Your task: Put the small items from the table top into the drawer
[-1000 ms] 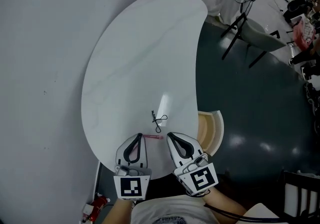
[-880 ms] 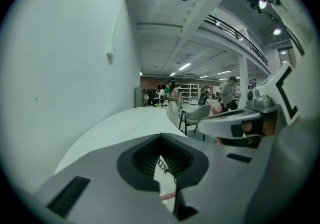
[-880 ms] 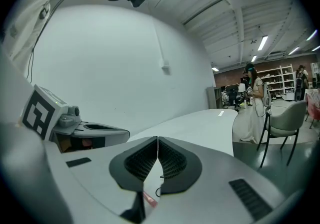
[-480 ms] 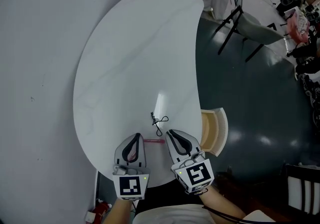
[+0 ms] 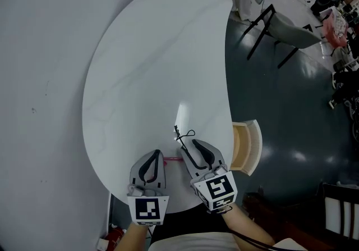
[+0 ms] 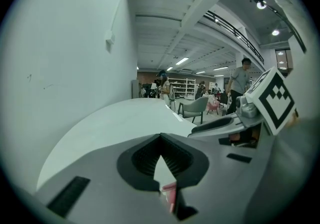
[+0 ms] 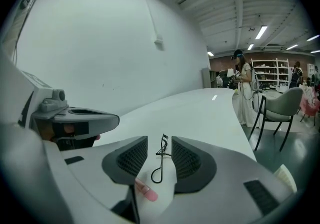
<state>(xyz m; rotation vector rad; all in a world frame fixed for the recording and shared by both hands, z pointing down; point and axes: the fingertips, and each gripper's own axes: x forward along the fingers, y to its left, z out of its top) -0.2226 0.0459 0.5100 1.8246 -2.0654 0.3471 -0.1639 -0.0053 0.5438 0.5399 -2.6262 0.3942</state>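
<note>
Eyelash curler [image 7: 159, 164] lies lengthwise between just-opened, spread jaws of right tool [image 7: 159, 144], head pointing away; left tool [image 6: 161, 137] pressed together.

Head view: set high on the person's head, facing steeply down. It takes in the whole table [image 5: 157, 64], with left gripper [image 5: 156, 153] and right gripper [image 5: 188, 143] at 6 o'clock, the drawer [image 5: 247, 147] at 4 o'clock and a chair [image 5: 280, 28] at 1 o'clock. Left gripper view: rides that gripper, low and close over the table top, facing its far end, with the right gripper at 3 o'clock. Right gripper view: same low heading. Its jaws have just been opening, the eyelash curler [image 7: 159, 163] lies between them untouched, and the left gripper is at 9 o'clock. Shared by all three: table top, chair, wall [image 5: 45, 76], pink stick [image 7: 146, 193].
</note>
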